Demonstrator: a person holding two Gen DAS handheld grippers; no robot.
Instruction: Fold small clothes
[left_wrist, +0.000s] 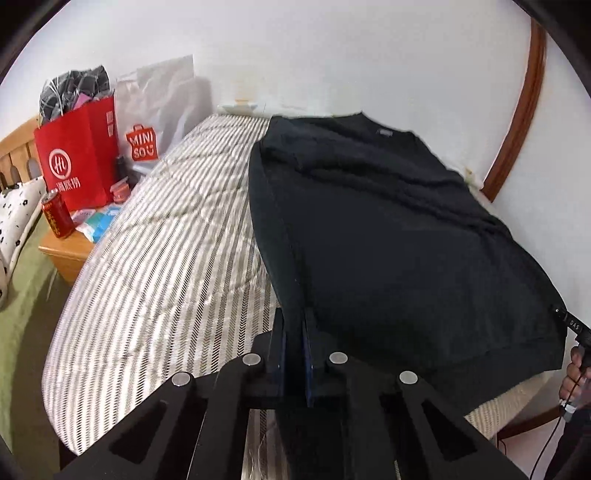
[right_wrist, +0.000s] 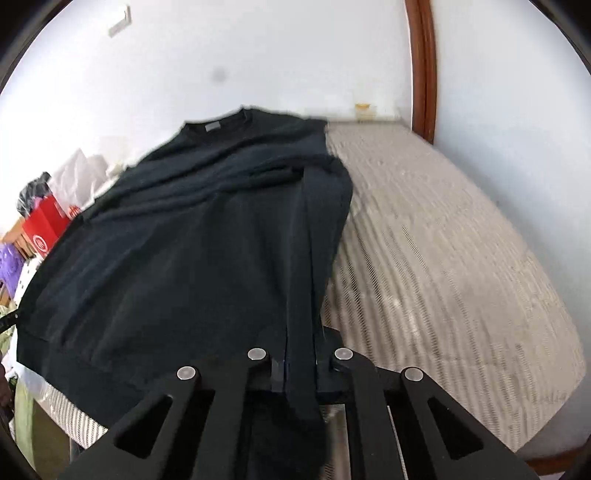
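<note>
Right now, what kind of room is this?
Most likely a bedroom: the black sweater lies on a striped mattress, with a wooden nightstand holding shopping bags beside it.

White wall (left_wrist: 332, 48), striped mattress (left_wrist: 166, 240), wooden nightstand (left_wrist: 66, 254).

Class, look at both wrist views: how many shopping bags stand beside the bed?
2. The red bag stands on the wooden bedside table, stuffed with clothes. The white Miniso bag stands just right of it, against the wall. Others may be hidden behind them.
</note>
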